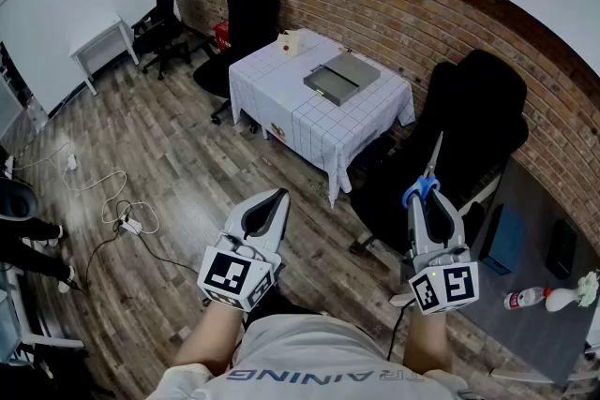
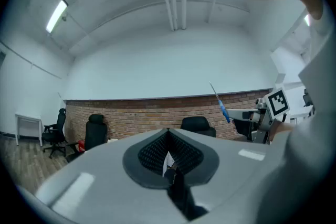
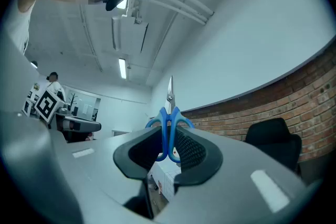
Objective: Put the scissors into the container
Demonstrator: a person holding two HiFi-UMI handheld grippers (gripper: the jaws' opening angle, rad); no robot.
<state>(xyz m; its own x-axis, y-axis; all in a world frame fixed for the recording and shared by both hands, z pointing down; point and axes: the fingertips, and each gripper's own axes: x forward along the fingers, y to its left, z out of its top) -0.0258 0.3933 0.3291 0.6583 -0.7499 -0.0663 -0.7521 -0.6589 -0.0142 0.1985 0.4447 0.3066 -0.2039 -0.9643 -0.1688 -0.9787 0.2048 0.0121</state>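
The scissors (image 1: 432,170) have blue handles and point their blades up and away from me. My right gripper (image 1: 424,193) is shut on the handles, and in the right gripper view the scissors (image 3: 169,112) stand upright in my right gripper (image 3: 169,134). My left gripper (image 1: 277,195) is held at the same height to the left, shut with nothing in it; its jaws meet in the left gripper view (image 2: 168,131). The grey flat container (image 1: 342,77) lies far ahead on a table with a white checked cloth (image 1: 309,128). The left gripper view also shows the scissors (image 2: 221,103).
A large black office chair (image 1: 478,131) stands between me and the table. More black chairs (image 1: 249,19) stand behind it by the brick wall. A dark table (image 1: 534,258) at my right carries a bottle (image 1: 525,298). Cables (image 1: 122,213) lie on the wood floor at left.
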